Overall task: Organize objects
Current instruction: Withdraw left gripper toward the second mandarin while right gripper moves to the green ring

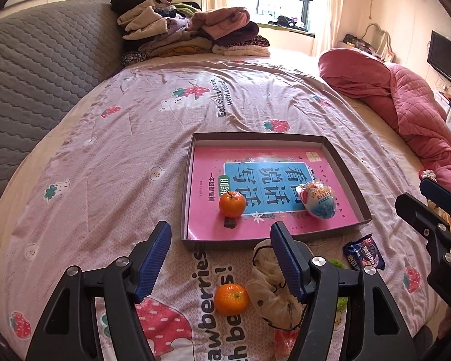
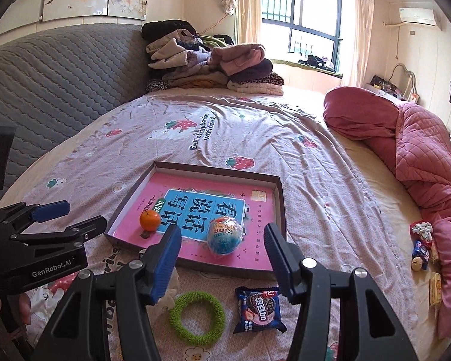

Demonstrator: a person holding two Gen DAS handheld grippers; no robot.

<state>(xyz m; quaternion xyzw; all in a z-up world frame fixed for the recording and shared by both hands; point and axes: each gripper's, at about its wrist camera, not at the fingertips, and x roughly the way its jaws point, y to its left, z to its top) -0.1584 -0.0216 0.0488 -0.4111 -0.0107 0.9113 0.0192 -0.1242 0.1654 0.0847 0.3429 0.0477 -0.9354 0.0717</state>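
Both grippers hovered above the near edge of the bed (image 1: 111,156), each with its jaws spread wide and nothing between them. The left gripper (image 1: 221,258) pointed toward the near left corner of a shallow box (image 1: 243,242); the right gripper (image 2: 222,258) pointed toward the box's near right corner. Each tool appeared only in part at the margin of the other's view.

Inside the box lay a pink book (image 1: 339,219) that covered almost all of its floor. On the book rested an orange (image 1: 232,204) near the near left corner, with a small dark object (image 1: 230,223), too small to identify, just beside it, and a wrapped egg-shaped sweet (image 1: 317,199) toward the near right corner.

On the sheet outside the box, along the bed's near edge, lay a second orange (image 1: 231,298), touching a crumpled dotted cloth (image 1: 270,297) that the left gripper's right finger partly covered. A green ring (image 2: 197,317) and a blue cookie packet (image 2: 259,310) lay near each other in front of the box; in the left wrist view only a sliver of the ring showed behind the finger.

By the pink quilt (image 2: 418,150) at the bed's right edge sat a small cluster of snacks (image 2: 422,249), partly hidden in its folds and hard to make out. Folded clothes (image 2: 213,63) were stacked at the far edge.
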